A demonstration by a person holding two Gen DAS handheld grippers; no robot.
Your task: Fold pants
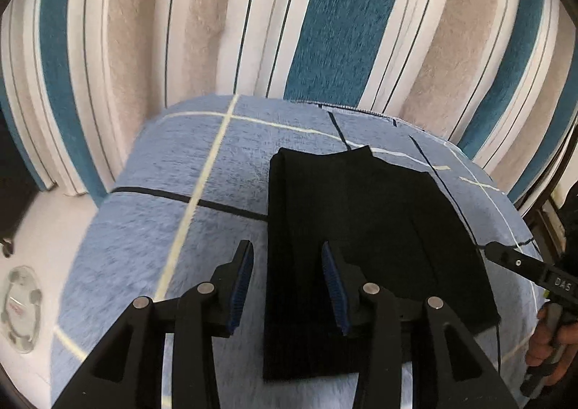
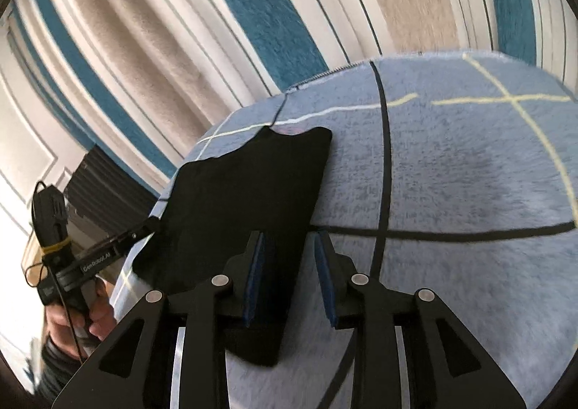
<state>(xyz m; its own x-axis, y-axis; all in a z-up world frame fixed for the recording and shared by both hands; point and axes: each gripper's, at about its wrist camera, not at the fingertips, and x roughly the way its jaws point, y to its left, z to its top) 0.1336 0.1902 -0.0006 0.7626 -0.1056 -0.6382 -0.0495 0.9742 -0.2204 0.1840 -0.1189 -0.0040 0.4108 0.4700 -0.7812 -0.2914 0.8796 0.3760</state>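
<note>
Black folded pants (image 1: pixel 365 246) flat on blue blanket (image 1: pixel 173 192); left hand-held gripper (image 1: pixel 287 286) parted over pants' left edge.

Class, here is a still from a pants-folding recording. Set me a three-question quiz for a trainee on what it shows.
1. True or false: the left claw is clamped on the black pants.
2. The pants lie on: A) a blue plaid blanket; B) a wooden table; C) a tiled floor.
3. Fill in: the right claw has its pads ____ the fabric.

Key: 1 false, it stands open over the folded edge. 2 A. 3 off.
</note>
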